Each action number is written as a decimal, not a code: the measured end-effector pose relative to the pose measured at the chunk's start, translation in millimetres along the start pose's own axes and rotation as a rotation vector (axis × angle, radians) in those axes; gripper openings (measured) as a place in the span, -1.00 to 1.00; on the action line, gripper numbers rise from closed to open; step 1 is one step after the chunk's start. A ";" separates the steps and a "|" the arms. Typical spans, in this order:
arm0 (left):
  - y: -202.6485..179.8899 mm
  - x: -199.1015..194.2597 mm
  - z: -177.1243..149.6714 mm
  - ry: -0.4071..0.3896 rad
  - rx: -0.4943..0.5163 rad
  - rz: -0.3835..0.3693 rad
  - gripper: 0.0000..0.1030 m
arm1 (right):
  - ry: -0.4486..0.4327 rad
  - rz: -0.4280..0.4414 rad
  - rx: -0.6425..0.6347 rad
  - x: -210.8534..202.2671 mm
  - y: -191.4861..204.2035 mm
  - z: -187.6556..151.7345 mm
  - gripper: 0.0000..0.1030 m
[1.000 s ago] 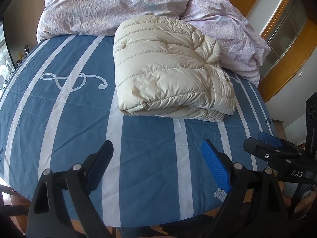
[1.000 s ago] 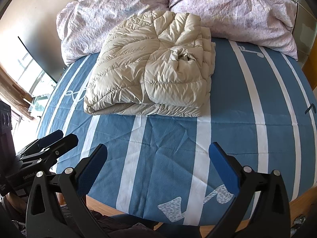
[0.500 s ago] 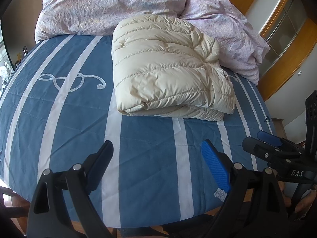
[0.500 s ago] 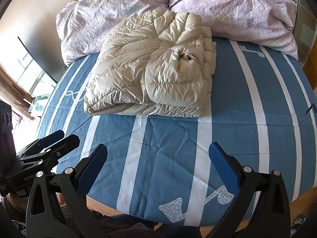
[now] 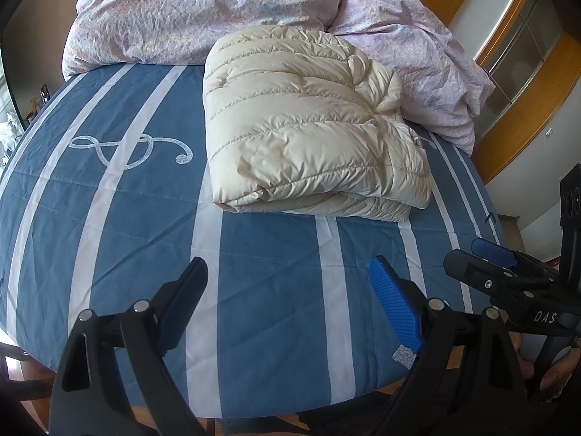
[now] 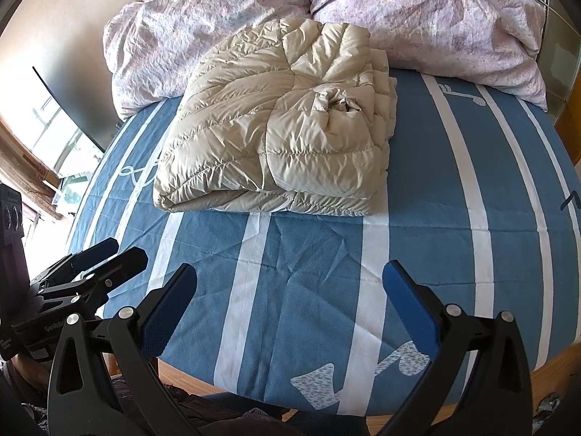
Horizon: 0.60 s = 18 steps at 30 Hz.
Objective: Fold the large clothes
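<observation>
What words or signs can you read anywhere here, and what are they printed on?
"DAS": white letters on the right gripper body, cut off at the edge.
"GenRobo": on the left gripper body, the rest hidden.
Smaller white print below it: too small to read.
Treble clef and music notes: printed on the blue striped bedsheet; no words.

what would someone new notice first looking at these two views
The puffy cream quilted down jacket, folded into a thick bundle, sits mid-bed on the blue bedspread with white stripes. Behind it, crumpled pale pink floral bedding piles at the head. In front, the left gripper and right gripper hover open and empty at the near edge.
</observation>
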<state>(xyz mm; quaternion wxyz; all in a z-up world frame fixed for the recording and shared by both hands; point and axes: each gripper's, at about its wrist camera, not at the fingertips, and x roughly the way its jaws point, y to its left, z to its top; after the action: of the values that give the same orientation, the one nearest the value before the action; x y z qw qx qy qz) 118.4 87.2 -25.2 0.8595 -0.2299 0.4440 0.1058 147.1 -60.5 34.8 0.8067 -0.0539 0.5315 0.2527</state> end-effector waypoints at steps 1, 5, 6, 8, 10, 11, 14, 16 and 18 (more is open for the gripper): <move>0.4 0.4 0.3 0.000 0.000 0.000 0.75 | 0.000 0.001 0.001 -0.3 -0.6 0.3 0.97; 0.3 0.6 0.1 0.000 -0.001 0.000 0.75 | -0.001 0.002 0.000 -0.7 -1.1 0.3 0.97; 0.2 0.5 -0.1 0.000 0.000 0.000 0.75 | -0.001 0.002 0.000 -0.7 -0.9 0.2 0.97; 0.4 0.7 0.1 0.000 -0.001 0.000 0.75 | -0.001 0.002 0.000 -0.6 -0.6 -0.1 0.97; 0.9 0.5 0.5 0.001 -0.002 0.000 0.75 | -0.001 0.002 -0.001 -0.7 -0.3 -0.2 0.97; 0.9 0.7 0.4 0.001 -0.002 0.001 0.75 | -0.001 0.001 0.000 -0.7 -0.1 -0.3 0.97; 0.8 0.6 1.1 0.000 -0.001 0.002 0.75 | -0.001 0.001 0.002 -0.4 0.5 -0.5 0.97; 1.1 0.8 1.1 0.001 -0.001 0.002 0.75 | -0.001 0.000 0.003 -0.5 0.4 -0.6 0.97; 1.1 0.8 1.2 0.001 -0.002 0.001 0.75 | -0.001 0.000 0.004 -0.4 0.5 -0.6 0.97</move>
<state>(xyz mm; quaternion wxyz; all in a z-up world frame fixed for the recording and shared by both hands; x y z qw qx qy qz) 119.3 88.7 -25.7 0.8590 -0.2307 0.4446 0.1064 146.2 -60.4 35.0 0.8071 -0.0522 0.5313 0.2520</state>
